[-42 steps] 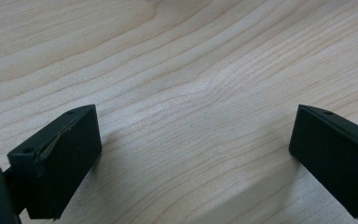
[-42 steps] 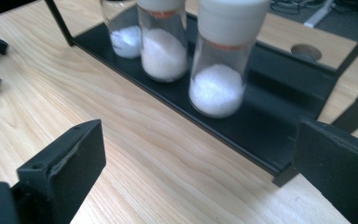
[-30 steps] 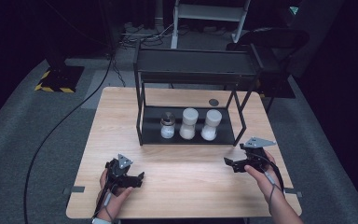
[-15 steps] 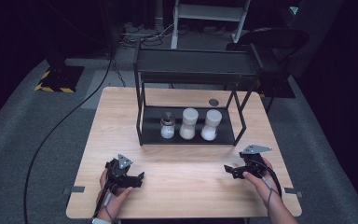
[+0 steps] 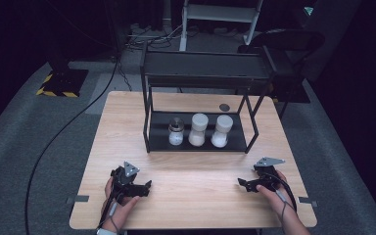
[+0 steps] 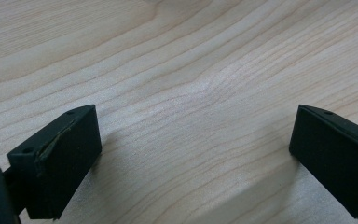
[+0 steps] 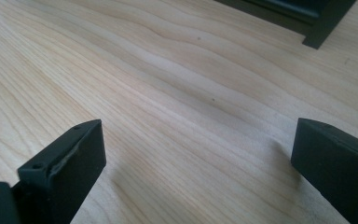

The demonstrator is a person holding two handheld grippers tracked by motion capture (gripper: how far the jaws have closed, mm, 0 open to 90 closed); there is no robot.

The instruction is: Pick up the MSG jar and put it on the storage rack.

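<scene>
White-filled glass jars [image 5: 199,130] stand upright on the black metal rack's [image 5: 235,145] lower shelf, ahead of both my empty, wide-open grippers; my right gripper [image 5: 245,185] sits slightly nearer than my left gripper [image 5: 144,187].

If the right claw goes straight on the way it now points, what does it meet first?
Probably the bare table. The right claw is open, low over the wood, and points to the left across the table. The rack's foot lies off to one side of its line, though depth is unclear.
</scene>
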